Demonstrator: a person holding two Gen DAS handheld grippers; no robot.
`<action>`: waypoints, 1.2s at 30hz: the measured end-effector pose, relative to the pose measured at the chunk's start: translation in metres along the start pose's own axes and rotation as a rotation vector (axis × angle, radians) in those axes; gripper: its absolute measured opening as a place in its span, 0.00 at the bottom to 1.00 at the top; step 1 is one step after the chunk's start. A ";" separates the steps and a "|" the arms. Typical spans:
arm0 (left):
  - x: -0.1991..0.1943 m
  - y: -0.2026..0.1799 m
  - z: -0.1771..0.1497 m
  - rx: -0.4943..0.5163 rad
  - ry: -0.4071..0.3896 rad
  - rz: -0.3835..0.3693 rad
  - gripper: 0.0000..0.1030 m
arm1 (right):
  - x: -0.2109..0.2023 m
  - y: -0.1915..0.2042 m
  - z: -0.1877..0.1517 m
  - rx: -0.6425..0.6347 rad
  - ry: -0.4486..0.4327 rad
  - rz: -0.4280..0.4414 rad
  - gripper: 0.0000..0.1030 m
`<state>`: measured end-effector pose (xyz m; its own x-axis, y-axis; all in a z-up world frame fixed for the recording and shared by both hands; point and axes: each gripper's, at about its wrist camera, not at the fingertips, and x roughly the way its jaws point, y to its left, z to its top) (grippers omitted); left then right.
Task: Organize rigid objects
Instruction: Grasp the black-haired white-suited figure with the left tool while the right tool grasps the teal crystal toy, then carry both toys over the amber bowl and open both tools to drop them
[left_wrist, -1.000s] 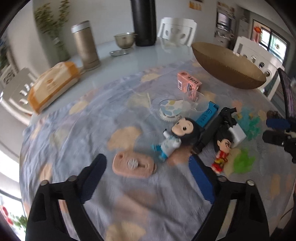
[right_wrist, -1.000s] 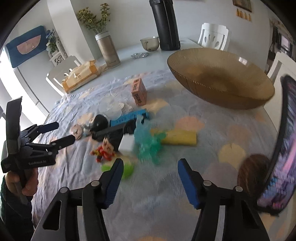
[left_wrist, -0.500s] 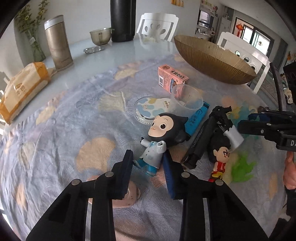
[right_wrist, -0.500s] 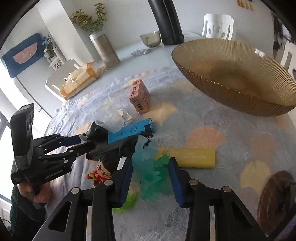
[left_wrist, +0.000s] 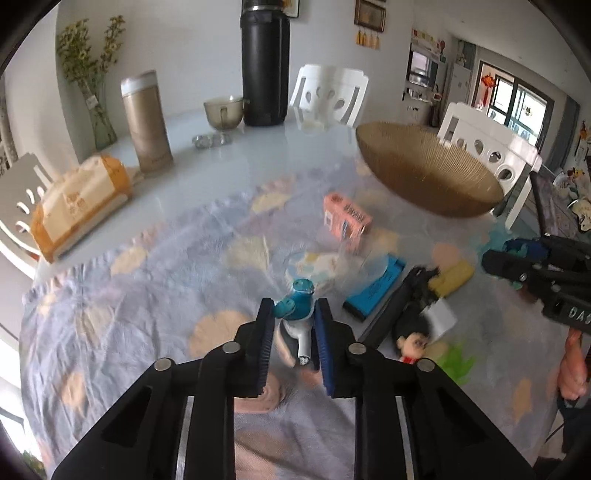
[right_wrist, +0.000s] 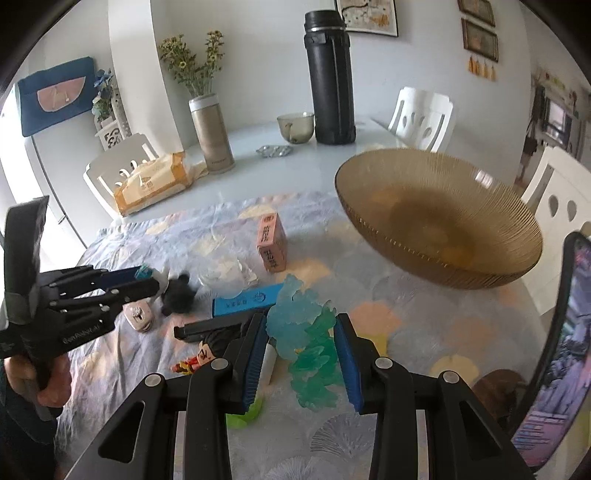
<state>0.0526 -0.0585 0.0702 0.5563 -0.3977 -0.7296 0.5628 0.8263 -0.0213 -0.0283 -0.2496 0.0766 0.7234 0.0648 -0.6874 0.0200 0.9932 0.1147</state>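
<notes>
My left gripper (left_wrist: 293, 308) is shut on a monkey figure (left_wrist: 297, 317) in a white coat, its teal shoes pointing up between the pads. The right wrist view shows that left gripper (right_wrist: 144, 280) at the left, with the figure's black head (right_wrist: 179, 295) hanging clear of the cloth. My right gripper (right_wrist: 301, 321) is shut on a translucent teal figure (right_wrist: 310, 343), raised a little. On the cloth lie a pink box (right_wrist: 272, 242), a blue box (right_wrist: 245, 301), a red doll (right_wrist: 201, 356), a yellow block (left_wrist: 452, 278) and a pink flat piece (right_wrist: 138, 315). A ribbed amber bowl (right_wrist: 436, 221) stands at the right.
A black flask (right_wrist: 330, 77), a gold tumbler (right_wrist: 210, 134), a glass cup (right_wrist: 295, 127) and a tissue pack (right_wrist: 151, 182) stand on the far bare tabletop. White chairs ring the table. A dark screen (right_wrist: 554, 369) leans at the right edge. A green scrap (right_wrist: 245, 413) lies near me.
Both grippers went from wide open to shut. The left took hold of the monkey figure and lifted it feet-up; the right closed on the teal figure and rose.
</notes>
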 end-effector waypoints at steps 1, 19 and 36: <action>-0.001 -0.002 0.004 0.002 -0.006 0.001 0.15 | -0.002 0.000 0.003 -0.002 -0.004 -0.006 0.36; 0.019 0.000 0.001 0.033 0.100 0.007 0.80 | -0.003 -0.021 0.019 0.056 -0.002 0.009 0.35; -0.026 -0.027 0.079 -0.032 -0.225 -0.055 0.37 | -0.032 -0.028 0.055 0.064 -0.145 -0.173 0.35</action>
<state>0.0710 -0.1022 0.1439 0.6497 -0.5186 -0.5558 0.5784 0.8117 -0.0814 -0.0142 -0.2849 0.1348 0.7971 -0.1255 -0.5907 0.1930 0.9798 0.0523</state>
